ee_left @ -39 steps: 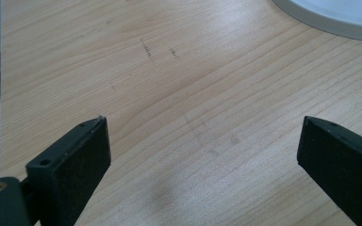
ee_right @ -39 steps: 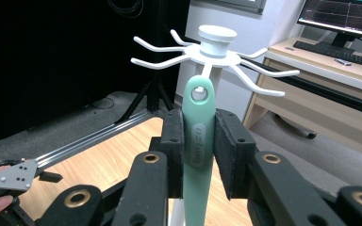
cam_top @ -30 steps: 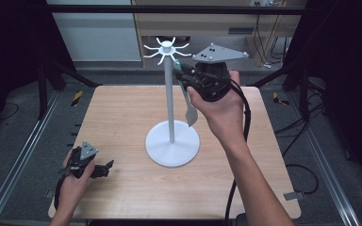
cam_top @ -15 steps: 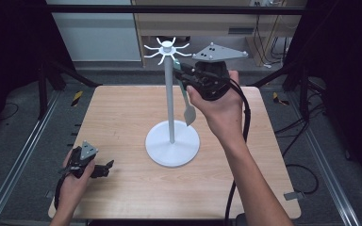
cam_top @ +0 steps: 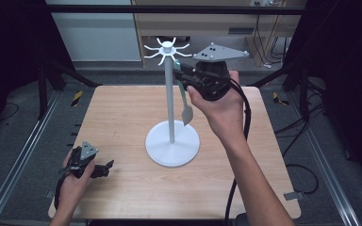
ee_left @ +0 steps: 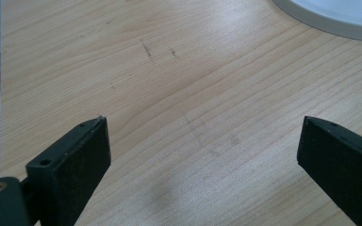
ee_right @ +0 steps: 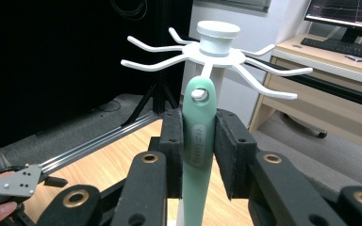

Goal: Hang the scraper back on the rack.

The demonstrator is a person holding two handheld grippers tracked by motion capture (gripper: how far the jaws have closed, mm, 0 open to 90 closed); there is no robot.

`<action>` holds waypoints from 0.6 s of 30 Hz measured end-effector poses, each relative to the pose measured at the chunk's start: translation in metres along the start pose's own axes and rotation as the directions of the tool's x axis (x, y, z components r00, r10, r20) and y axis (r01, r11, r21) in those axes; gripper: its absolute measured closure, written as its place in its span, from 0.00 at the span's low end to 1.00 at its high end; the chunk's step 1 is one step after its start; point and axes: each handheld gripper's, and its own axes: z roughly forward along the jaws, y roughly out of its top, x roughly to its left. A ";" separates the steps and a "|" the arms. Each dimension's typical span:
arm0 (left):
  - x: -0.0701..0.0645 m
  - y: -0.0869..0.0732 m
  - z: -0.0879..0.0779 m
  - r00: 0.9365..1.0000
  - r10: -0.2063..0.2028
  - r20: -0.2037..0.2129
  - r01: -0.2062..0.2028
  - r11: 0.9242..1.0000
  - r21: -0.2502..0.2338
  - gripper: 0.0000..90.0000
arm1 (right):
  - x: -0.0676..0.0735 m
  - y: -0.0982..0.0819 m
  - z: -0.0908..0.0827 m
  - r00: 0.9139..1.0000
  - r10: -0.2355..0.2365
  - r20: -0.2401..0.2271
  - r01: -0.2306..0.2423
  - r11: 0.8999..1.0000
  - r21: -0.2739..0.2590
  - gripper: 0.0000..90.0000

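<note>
A white stand [cam_top: 169, 103] with a round base and a crown of hooks [ee_right: 217, 44] rises mid-table. My right gripper [cam_top: 184, 77] is raised beside its top, shut on the handle of a pale green utensil [cam_top: 186, 110] that hangs blade down along the pole. In the right gripper view both pads press the green handle [ee_right: 197, 188], my right gripper [ee_right: 199, 117] just under the crown, and a hook tip shows through the handle's hole. My left gripper [cam_top: 104, 168] rests low at the table's front left, open. Its jaws [ee_left: 202, 155] stand wide over bare wood.
The wooden table [cam_top: 122, 117] has free surface to the left and front of the stand's base [ee_left: 339, 14]. Metal rails run along both table sides. A desk with a keyboard and monitor [ee_right: 349, 19] stands behind.
</note>
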 end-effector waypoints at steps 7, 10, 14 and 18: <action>0.000 0.000 0.000 1.000 -0.001 0.000 0.001 1.000 0.000 0.03 | 0.000 0.000 0.000 1.000 0.006 -0.004 -0.006 1.000 0.000 0.81; 0.000 0.000 0.000 1.000 0.001 0.000 -0.001 1.000 0.000 0.03 | 0.001 0.000 -0.001 1.000 0.008 -0.005 -0.008 1.000 -0.004 0.78; 0.000 0.000 0.000 1.000 0.002 0.001 -0.002 1.000 0.001 0.03 | 0.001 0.000 -0.004 1.000 0.005 -0.007 -0.005 1.000 -0.005 0.76; 0.000 0.000 0.000 1.000 0.003 0.000 -0.003 1.000 0.002 0.03 | 0.000 -0.005 -0.010 1.000 0.006 0.002 -0.006 1.000 -0.005 0.73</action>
